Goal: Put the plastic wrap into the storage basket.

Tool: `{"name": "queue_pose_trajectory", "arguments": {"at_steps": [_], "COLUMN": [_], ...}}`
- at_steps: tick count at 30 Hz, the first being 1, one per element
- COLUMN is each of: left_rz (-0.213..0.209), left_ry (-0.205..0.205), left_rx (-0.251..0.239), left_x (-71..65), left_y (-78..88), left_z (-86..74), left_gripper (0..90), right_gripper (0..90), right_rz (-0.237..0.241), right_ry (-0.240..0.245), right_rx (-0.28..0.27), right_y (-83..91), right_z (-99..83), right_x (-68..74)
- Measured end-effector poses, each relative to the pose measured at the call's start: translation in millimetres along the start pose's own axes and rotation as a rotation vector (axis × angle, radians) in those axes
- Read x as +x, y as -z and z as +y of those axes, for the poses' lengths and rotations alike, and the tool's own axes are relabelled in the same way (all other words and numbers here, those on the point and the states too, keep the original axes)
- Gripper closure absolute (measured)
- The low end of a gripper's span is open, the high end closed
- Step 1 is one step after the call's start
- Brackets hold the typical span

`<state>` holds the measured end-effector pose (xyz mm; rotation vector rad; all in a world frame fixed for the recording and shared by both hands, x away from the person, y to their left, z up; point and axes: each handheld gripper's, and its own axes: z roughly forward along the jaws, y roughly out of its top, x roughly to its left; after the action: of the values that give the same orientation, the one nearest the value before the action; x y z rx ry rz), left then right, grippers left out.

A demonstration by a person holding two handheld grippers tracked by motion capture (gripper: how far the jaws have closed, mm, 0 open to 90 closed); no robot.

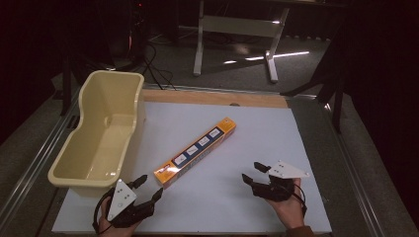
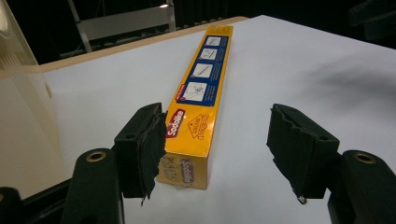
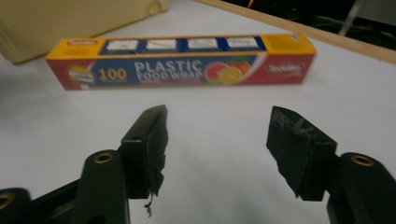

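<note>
Flanking wrap box [image 1: 196, 151], grippers agape.

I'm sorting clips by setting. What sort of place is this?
Probably a lab or recording workspace, not a kitchen: a white table in a dark room, floor cables, and a bare stand frame behind it.

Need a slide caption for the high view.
Two open hand-held grippers, left and right, flank a plastic wrap box beside a cream tub.
</note>
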<state>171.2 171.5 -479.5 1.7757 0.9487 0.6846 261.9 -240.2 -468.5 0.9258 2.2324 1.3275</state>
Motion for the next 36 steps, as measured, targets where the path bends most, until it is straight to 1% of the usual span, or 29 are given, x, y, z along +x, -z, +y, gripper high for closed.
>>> {"name": "queue_pose_trajectory", "arguments": {"at_steps": [1, 2, 4, 5, 6, 7, 8, 9, 10, 12, 13, 14, 15, 16, 17, 18, 21, 22, 23, 24, 27, 28, 30, 31, 32, 33, 34, 35, 36], "left_rz": [0.002, 0.002, 0.005, 0.008, 0.008, 0.009, 0.009, 0.007, 0.007, 0.005, 0.003, 0.001, 0.001, 0.001, 0.0, 0.0, 0.002, 0.003, 0.002, 0.003, 0.004, 0.005, 0.006, 0.006, 0.006, 0.005, 0.003, 0.006, 0.006], "left_ry": [0.0, 0.0, 0.0, 0.002, 0.002, 0.001, 0.001, 0.002, 0.002, 0.004, 0.003, 0.006, 0.007, 0.008, 0.006, 0.005, 0.002, 0.001, 0.002, 0.002, 0.006, 0.008, 0.009, 0.007, 0.003, 0.003, 0.004, 0.0, 0.0], "left_rx": [-0.001, -0.001, -0.003, -0.005, -0.005, -0.007, -0.01, -0.012, -0.012, -0.013, -0.014, -0.015, -0.015, -0.016, -0.016, -0.017, -0.021, -0.02, -0.021, -0.021, -0.025, -0.025, -0.027, -0.028, -0.028, -0.028, -0.025, -0.024, -0.024], "left_x": [-0.1, 0.0, 0.2, 0.3, 0.3, 0.4, 0.5, 0.5, 0.5, 0.6, 0.7, 0.8, 0.9, 0.8, 1.0, 0.8, 0.6, 0.6, 0.6, 0.6, 0.9, 1.2, 1.0, 0.7, 0.6, 0.4, 0.3, 0.0, 0.0], "left_y": [0.3, 0.5, 0.5, 0.7, 0.7, 1.1, 1.4, 1.8, 1.8, 2.1, 2.3, 2.2, 2.1, 2.1, 2.2, 2.3, 2.9, 2.9, 2.8, 2.9, 3.3, 3.4, 3.7, 3.8, 4.0, 4.0, 3.7, 3.6, 3.6], "left_z": [0.0, 0.1, 0.1, 0.1, 0.1, 0.2, 0.2, 0.4, 0.4, 0.3, 0.3, 0.3, 0.2, 0.3, 0.4, 0.5, 0.7, 0.7, 0.7, 0.7, 0.7, 0.7, 0.8, 0.9, 1.0, 1.1, 1.0, 1.0, 1.0], "left_gripper": [36.4, 36.4, 36.3, 36.2, 36.2, 36.2, 36.2, 36.1, 36.1, 36.1, 36.0, 36.0, 35.9, 35.9, 35.9, 35.9, 35.9, 35.9, 35.9, 35.9, 35.7, 35.7, 35.7, 35.7, 35.7, 35.7, 35.7, 35.7, 35.7], "right_gripper": [40.9, 40.9, 43.9, 47.4, 47.4, 51.4, 51.4, 54.9, 54.9, 59.1, 61.3, 61.3, 62.5, 62.5, 64.6, 64.6, 65.0, 65.0, 65.0, 65.0, 65.8, 65.8, 67.1, 69.4, 69.4, 71.7, 71.7, 74.9, 74.9], "right_rz": [0.026, 0.026, 0.056, 0.068, 0.068, 0.082, 0.082, 0.108, 0.108, 0.113, 0.13, 0.13, 0.14, 0.14, 0.153, 0.153, 0.169, 0.169, 0.175, 0.175, 0.19, 0.19, 0.203, 0.219, 0.219, 0.24, 0.24, 0.253, 0.253], "right_ry": [0.01, 0.01, 0.028, 0.047, 0.047, 0.057, 0.057, 0.057, 0.057, 0.062, 0.061, 0.061, 0.065, 0.065, 0.065, 0.065, 0.085, 0.085, 0.084, 0.084, 0.084, 0.084, 0.081, 0.087, 0.087, 0.094, 0.094, 0.102, 0.102], "right_rx": [-0.006, -0.006, -0.009, -0.01, -0.01, -0.006, -0.006, 0.001, 0.001, 0.014, 0.019, 0.019, 0.028, 0.028, 0.03, 0.03, 0.042, 0.042, 0.047, 0.047, 0.055, 0.055, 0.06, 0.063, 0.063, 0.072, 0.072, 0.088, 0.088], "right_y": [-5.5, -5.5, -11.5, -18.8, -18.8, -27.4, -27.4, -36.9, -36.9, -47.0, -56.8, -56.8, -66.2, -66.2, -74.8, -74.8, -90.7, -90.7, -98.4, -98.4, -113.4, -113.4, -120.6, -128.0, -128.0, -136.8, -136.8, -145.9, -145.9], "right_z": [8.5, 8.5, 17.4, 25.4, 25.4, 32.4, 32.4, 38.8, 38.8, 44.2, 48.8, 48.8, 52.9, 52.9, 56.5, 56.5, 63.2, 63.2, 66.4, 66.4, 71.2, 71.2, 73.2, 75.2, 75.2, 76.9, 76.9, 78.6, 78.6], "right_x": [3.6, 3.6, 7.5, 11.1, 11.1, 14.2, 14.2, 16.9, 16.9, 20.7, 24.6, 24.6, 28.3, 28.3, 32.0, 32.0, 41.8, 41.8, 46.3, 46.3, 53.8, 53.8, 58.1, 63.1, 63.1, 68.7, 68.7, 75.3, 75.3]}}
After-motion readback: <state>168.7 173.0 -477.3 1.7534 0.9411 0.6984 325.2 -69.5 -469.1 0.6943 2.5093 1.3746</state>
